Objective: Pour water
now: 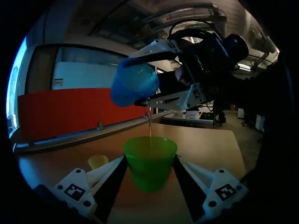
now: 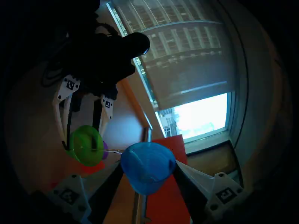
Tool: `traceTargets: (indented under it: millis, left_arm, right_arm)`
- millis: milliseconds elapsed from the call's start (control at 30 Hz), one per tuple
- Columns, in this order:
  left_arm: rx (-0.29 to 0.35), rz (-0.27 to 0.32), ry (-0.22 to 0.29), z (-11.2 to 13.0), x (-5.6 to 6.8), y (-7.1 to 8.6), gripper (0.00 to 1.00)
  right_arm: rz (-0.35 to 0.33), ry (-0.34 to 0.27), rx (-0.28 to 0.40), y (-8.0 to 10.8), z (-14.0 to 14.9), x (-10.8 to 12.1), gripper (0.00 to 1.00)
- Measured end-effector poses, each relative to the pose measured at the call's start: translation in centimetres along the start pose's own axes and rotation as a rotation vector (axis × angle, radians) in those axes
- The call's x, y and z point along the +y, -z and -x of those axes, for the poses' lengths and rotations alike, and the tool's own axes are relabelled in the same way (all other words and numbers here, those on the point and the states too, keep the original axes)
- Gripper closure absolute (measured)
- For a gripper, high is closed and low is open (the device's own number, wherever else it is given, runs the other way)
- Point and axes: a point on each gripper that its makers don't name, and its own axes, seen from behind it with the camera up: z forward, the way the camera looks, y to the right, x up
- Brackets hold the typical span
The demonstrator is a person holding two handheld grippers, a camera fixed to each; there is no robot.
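step: pouring | left tongs (image 1: 150, 159) clamp green cup (image 1: 149, 171) between their tips | right tongs (image 2: 148, 164) grip tilted blue cup (image 2: 146, 177), above left tongs | thin stream (image 1: 150, 128) lands inside rim | advice: steady tilt, lip centred over green cup

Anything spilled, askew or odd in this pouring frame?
Nothing stands out. The blue cup is tilted to pour; its thin stream falls inside the green cup, and the table looks dry.

left gripper (image 1: 150, 159): 6 o'clock, level, clamping green cup (image 1: 150, 170) | right gripper (image 1: 133, 79): 12 o'clock, tipped, clamping blue cup (image 1: 129, 87)
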Motion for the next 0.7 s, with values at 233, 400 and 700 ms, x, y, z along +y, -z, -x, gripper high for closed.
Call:
traceTargets:
  millis: [233,400,700]
  left_arm:
    - [0.002,-0.003,-0.003,0.01,-0.04,0.09,0.17]
    - [0.002,-0.002,-0.004,0.01,-0.03,0.11,0.17]
    - [0.005,-0.001,0.002,-0.02,-0.04,0.06,0.17]
  right_arm:
    - [0.002,0.013,-0.002,-0.02,-0.04,0.07,0.1]
    - [0.006,0.018,0.001,0.0,-0.17,0.15,0.1]
    - [0.007,0.031,0.006,0.14,-0.59,0.19,0.1]
